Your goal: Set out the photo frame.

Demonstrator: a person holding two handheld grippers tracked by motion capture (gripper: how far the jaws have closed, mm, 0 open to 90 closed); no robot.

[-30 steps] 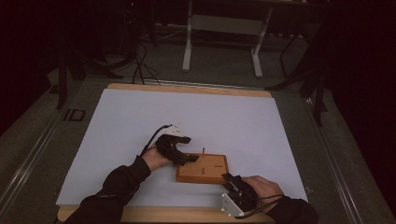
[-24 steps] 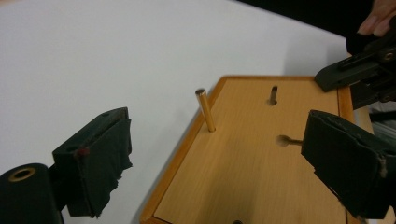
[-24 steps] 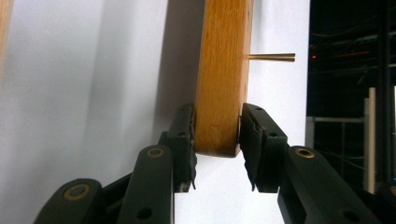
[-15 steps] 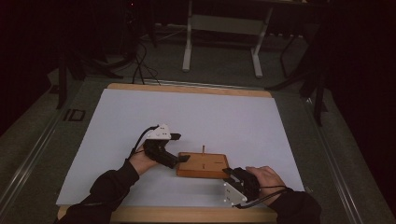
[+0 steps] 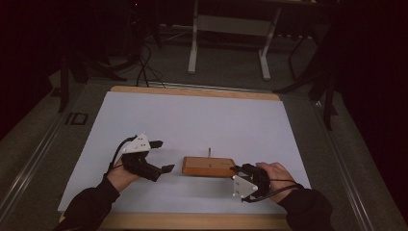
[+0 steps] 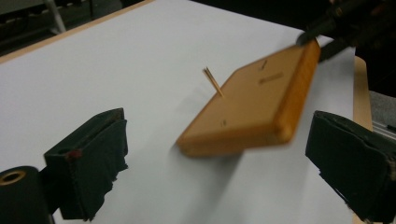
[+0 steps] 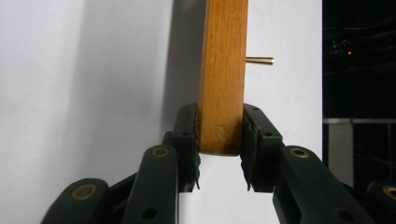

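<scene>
On the white sheet of the table (image 5: pixel 202 115), near its front edge, the left gripper (image 5: pixel 163 156) has been opening its jaws; they stand wide with nothing between them. To its right lies one flat rectangular wooden block (image 5: pixel 208 166) with one thin wooden peg (image 5: pixel 209 152) standing upright. The right gripper (image 7: pixel 219 144) clamps the block's right end.

Dim high view with black surroundings; gripper views brighter, one motion-blurred, shadows soft.
</scene>
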